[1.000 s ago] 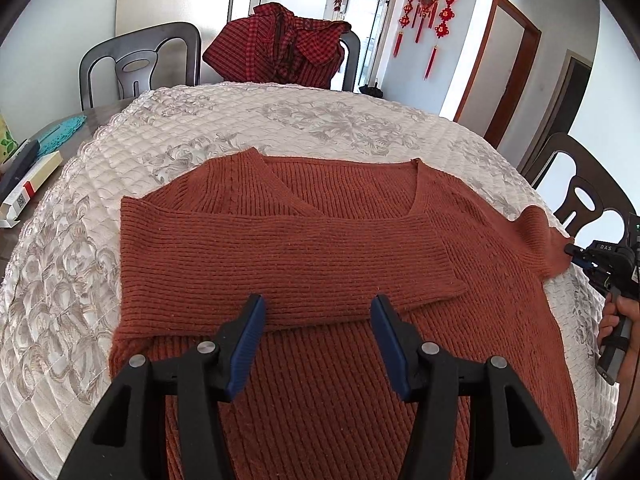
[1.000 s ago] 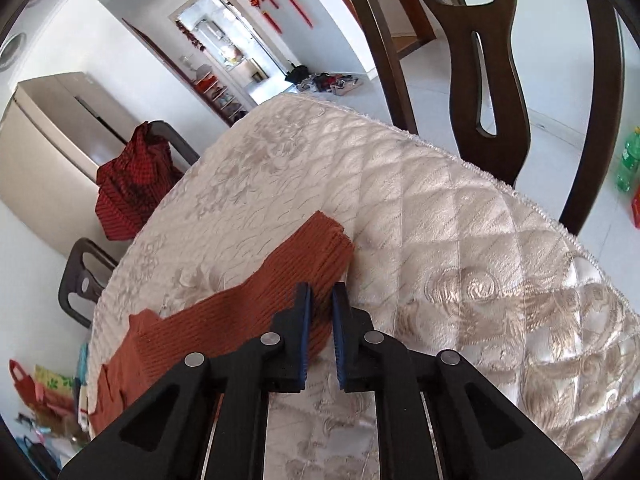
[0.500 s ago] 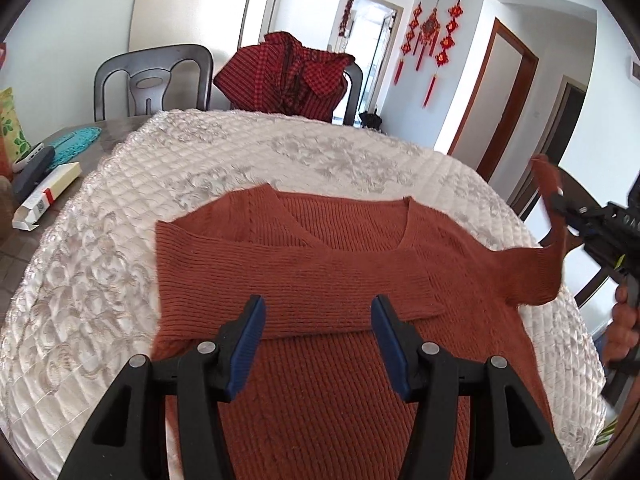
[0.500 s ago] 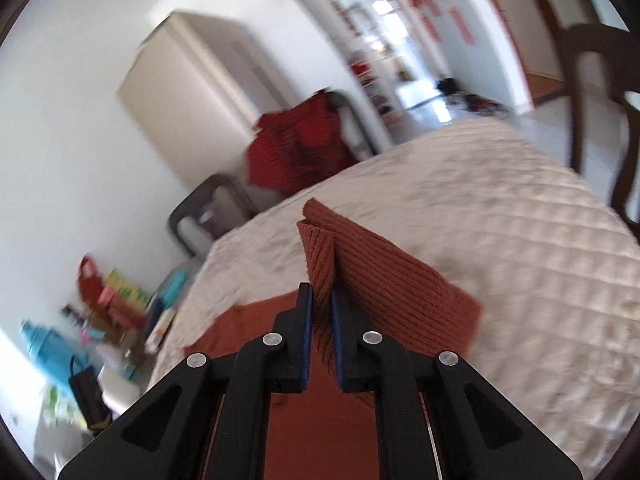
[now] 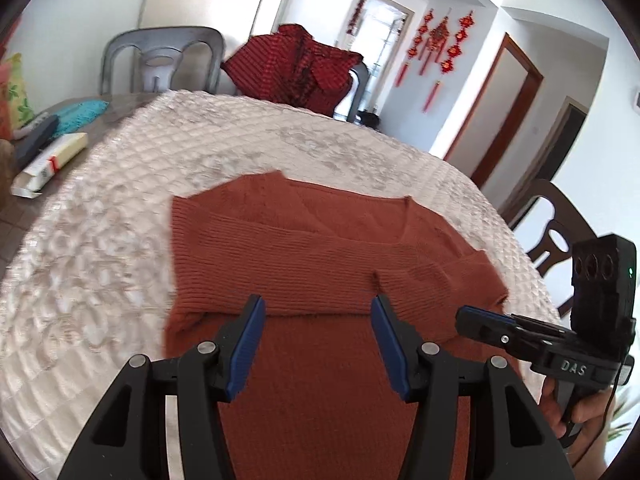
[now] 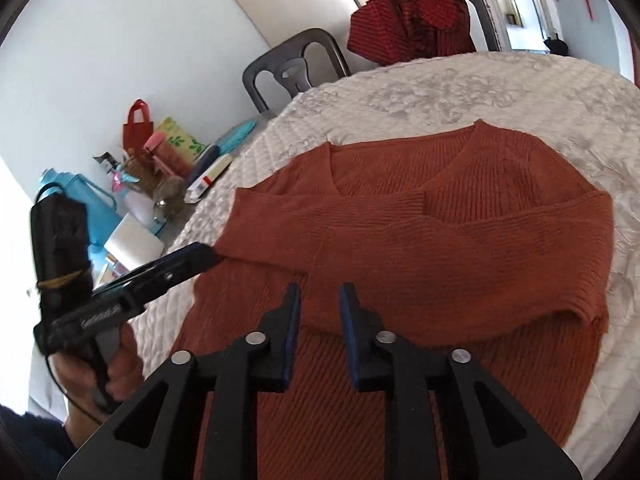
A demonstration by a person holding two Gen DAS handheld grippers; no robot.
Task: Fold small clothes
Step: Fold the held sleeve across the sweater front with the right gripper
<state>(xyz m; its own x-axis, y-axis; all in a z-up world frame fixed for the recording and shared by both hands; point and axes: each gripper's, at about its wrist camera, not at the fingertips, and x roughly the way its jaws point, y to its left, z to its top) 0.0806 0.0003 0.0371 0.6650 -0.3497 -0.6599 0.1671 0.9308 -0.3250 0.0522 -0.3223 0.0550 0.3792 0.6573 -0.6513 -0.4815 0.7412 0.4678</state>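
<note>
A rust-orange knit sweater [image 5: 320,264] lies flat on the quilted table cover [image 5: 120,240], both sleeves folded across its chest. It also shows in the right wrist view [image 6: 460,248]. My left gripper [image 5: 318,312] is open and empty, just above the sweater's lower body. My right gripper [image 6: 319,296] is open and empty, hovering above the folded right sleeve [image 6: 500,264]. The right gripper also shows in the left wrist view [image 5: 472,322] at the sweater's right edge. The left gripper appears in the right wrist view [image 6: 200,258] at the sweater's left edge.
A red plaid garment [image 5: 296,68] hangs on a chair at the far side. A grey chair [image 5: 160,60] stands beside it and a dark wooden chair [image 5: 556,232] at the right. A carton [image 5: 48,164], bags and a blue flask [image 6: 76,192] crowd the table's left end.
My right gripper carried the right sleeve up and across the chest, laid it down and opened, letting it go. My left gripper stayed open over the sweater's lower body.
</note>
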